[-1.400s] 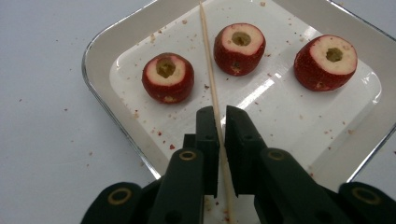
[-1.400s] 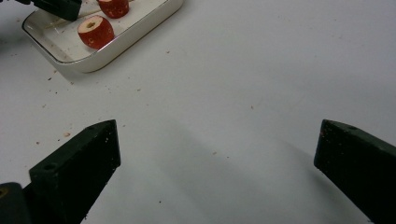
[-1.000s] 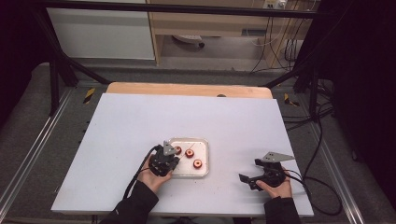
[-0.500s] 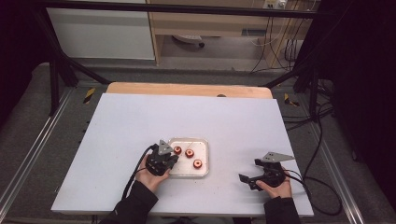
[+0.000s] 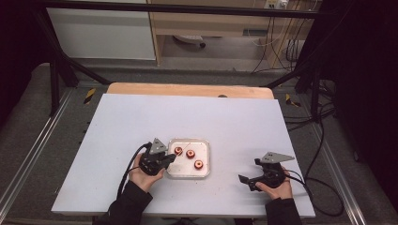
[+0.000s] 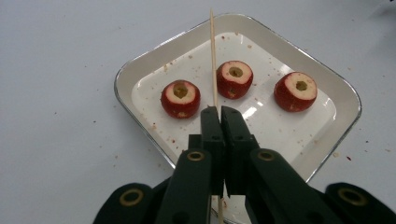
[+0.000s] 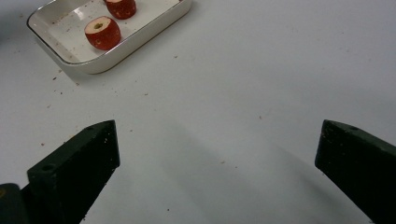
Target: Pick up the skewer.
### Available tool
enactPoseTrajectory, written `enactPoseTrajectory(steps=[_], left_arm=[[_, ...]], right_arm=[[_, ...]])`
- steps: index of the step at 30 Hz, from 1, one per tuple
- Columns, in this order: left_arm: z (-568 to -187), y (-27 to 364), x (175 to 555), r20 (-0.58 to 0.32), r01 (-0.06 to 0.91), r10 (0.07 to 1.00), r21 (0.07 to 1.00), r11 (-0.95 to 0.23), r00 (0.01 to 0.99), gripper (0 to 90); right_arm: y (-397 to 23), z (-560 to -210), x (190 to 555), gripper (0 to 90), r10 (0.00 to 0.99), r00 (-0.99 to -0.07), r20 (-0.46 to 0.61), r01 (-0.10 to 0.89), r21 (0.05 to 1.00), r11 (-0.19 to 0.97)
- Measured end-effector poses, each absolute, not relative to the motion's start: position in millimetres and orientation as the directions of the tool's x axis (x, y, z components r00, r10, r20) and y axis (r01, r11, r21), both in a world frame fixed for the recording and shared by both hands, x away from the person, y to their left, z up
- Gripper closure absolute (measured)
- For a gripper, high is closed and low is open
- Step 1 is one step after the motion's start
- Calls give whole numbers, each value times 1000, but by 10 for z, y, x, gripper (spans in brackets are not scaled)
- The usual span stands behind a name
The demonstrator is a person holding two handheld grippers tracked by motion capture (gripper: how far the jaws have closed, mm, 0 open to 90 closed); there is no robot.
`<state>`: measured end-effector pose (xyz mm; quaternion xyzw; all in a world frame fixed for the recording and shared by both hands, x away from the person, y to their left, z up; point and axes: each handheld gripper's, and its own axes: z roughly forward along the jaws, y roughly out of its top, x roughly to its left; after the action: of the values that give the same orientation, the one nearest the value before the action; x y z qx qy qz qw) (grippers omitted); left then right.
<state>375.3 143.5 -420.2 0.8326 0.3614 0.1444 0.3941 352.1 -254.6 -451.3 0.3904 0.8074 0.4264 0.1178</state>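
- My left tongs [image 6: 217, 114] are clamped on a thin wooden skewer [image 6: 213, 56], low centre of the left gripper view, its tip over the tray's far rim.
- I judge the skewering step is in hand: next, line the tip up with a cored fruit piece [image 6: 180, 98] in the white tray [image 6: 140, 70].
- At lower right of the high view, my right tongs [image 5: 248, 180] stand wide apart over the bare desk [image 5: 141, 117].

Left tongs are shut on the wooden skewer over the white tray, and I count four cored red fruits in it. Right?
Not quite: the white tray holds three cored red fruits, not four, as the left gripper view shows. The left tongs are indeed shut on the wooden skewer over the tray.
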Motion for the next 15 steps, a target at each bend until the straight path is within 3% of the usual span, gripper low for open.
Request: enactPoseTrajectory(steps=[15], left_arm=[[-4128, 1430, 3721, -33, 445, 641, 748, -493, 767, 885]], right_arm=[[-2141, -4366, 3530, 12, 694, -719, -32, 457, 731, 507]])
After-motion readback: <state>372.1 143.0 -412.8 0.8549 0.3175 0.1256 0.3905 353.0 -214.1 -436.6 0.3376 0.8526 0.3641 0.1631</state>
